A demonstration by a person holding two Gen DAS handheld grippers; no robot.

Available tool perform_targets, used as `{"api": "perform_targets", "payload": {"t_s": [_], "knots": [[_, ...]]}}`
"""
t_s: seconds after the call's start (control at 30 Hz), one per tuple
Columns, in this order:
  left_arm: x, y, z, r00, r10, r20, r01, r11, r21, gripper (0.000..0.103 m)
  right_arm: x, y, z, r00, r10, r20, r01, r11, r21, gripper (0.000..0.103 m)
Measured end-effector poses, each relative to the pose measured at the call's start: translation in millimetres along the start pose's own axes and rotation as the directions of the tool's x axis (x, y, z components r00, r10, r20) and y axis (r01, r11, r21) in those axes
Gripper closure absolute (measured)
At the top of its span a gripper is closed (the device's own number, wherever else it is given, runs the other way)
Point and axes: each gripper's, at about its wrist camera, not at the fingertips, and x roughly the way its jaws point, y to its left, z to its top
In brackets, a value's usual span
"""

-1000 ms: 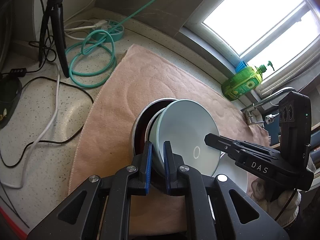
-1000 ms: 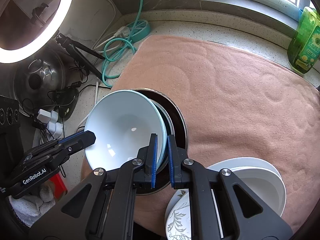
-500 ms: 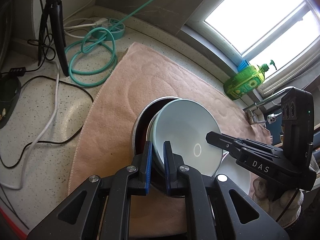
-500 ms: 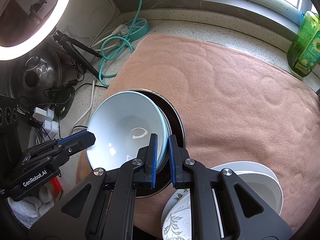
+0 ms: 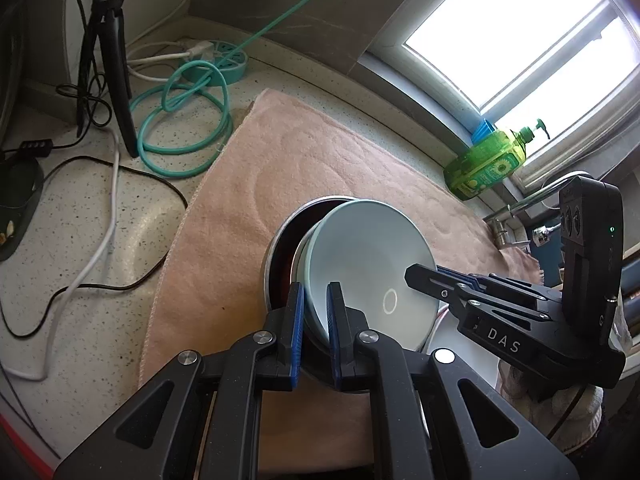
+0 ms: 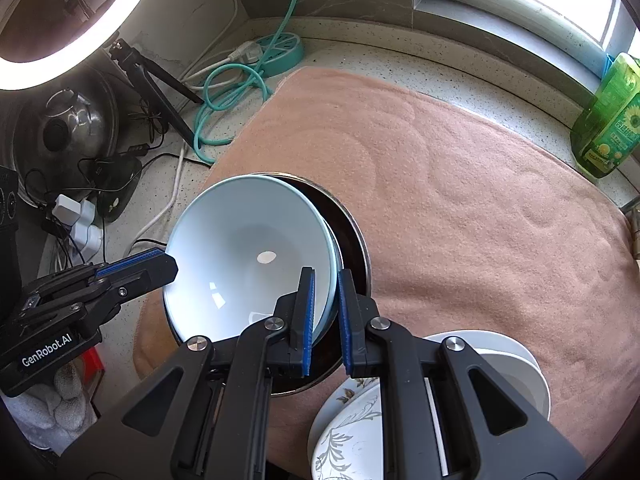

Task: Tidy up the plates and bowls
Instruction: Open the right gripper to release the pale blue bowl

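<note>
A pale blue bowl (image 5: 368,264) (image 6: 248,256) rests in a dark metal-rimmed dish (image 5: 280,252) (image 6: 352,236) on the pink towel (image 5: 304,168) (image 6: 460,184). My left gripper (image 5: 313,312) is shut on the bowl's near rim; it also shows in the right wrist view (image 6: 160,264). My right gripper (image 6: 325,316) straddles the opposite rim with a small gap beside the rim; it also shows in the left wrist view (image 5: 416,274). White bowls and a leaf-patterned plate (image 6: 352,436) are stacked at the lower right.
A green soap bottle (image 5: 488,164) (image 6: 612,120) stands by the window. A teal hose (image 5: 184,120), power strip, cables and a tripod (image 5: 108,52) crowd the left counter. A ring light (image 6: 60,20) and pot lid (image 6: 60,132) are at far left. A tap (image 5: 520,208) is at right.
The bowl has settled lower into the dark dish. My right gripper's jaws have parted slightly around the rim. The left gripper keeps its hold.
</note>
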Motion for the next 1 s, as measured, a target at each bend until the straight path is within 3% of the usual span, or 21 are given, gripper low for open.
{"api": "perform_targets", "payload": {"t_s": [0.17,0.3,0.67,1.0], "knots": [[-3,3,1,1.0,-0.008,0.01,0.008,1.0,-0.015,0.093,-1,-2,1,1.0,0.016,0.0,-0.016,1.0,0.012,0.09],[-12,5,4,0.999,0.005,0.035,-0.005,1.0,-0.016,0.093,-7,-2,1,0.999,0.033,0.024,-0.033,0.999,0.015,0.069],[-38,29,13,0.995,0.009,0.099,-0.002,0.998,-0.069,0.093,-44,-19,1,0.989,0.085,0.125,-0.096,0.991,0.09,0.069],[-24,36,5,0.999,-0.018,0.044,0.022,0.995,-0.094,0.091,-41,-56,-11,0.99,0.089,0.108,-0.109,0.975,0.194,0.069]]}}
